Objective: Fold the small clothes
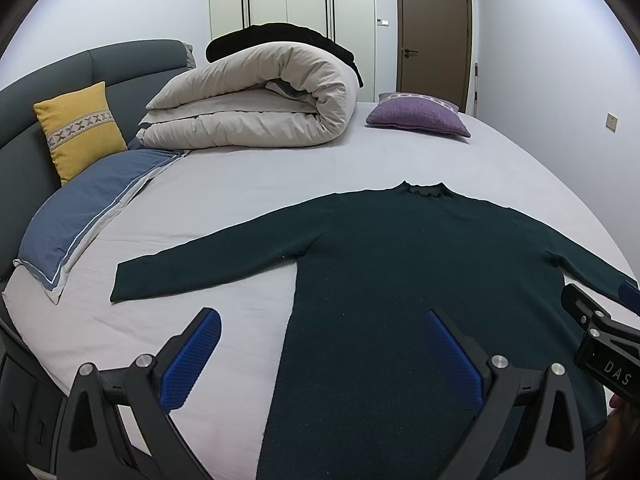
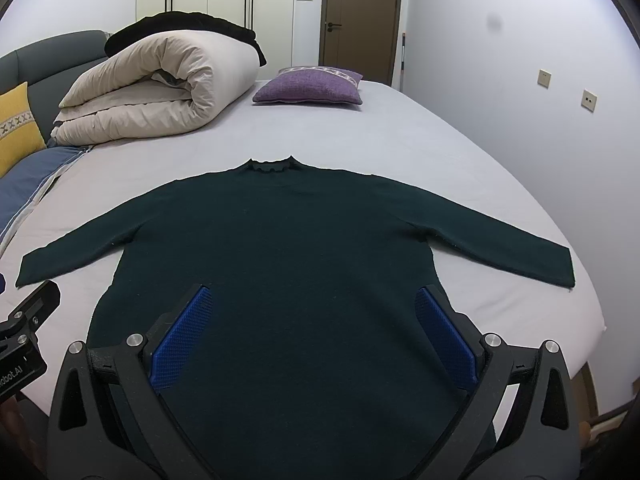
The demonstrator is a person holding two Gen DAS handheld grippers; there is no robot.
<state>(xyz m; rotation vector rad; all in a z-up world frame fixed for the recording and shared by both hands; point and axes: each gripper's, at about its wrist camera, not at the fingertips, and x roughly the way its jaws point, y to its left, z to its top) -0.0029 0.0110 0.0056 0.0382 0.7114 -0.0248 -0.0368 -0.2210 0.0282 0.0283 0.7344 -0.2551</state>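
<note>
Lying flat on the bed (image 2: 460,140), the dark green sweater (image 2: 288,240) is spread with both sleeves out, its collar toward the far side. Both the left gripper (image 1: 322,346) and the right gripper (image 2: 312,330) are held above it with jaws released, nothing grasped. A single-layer pinch could drag the knit and bunch it. "DAS" is read on one gripper body.

Sweater spread flat on the bed, bedding along the far and left edges

The sweater (image 2: 288,248) lies near the bed's (image 2: 440,140) front edge, collar toward the far edge, sleeves out to both sides. Behind it sit a rolled quilt (image 2: 160,92) at far left and a cushion (image 2: 308,86) right of it. Pillows (image 1: 80,128) line the left edge against the headboard (image 1: 120,64).
</note>
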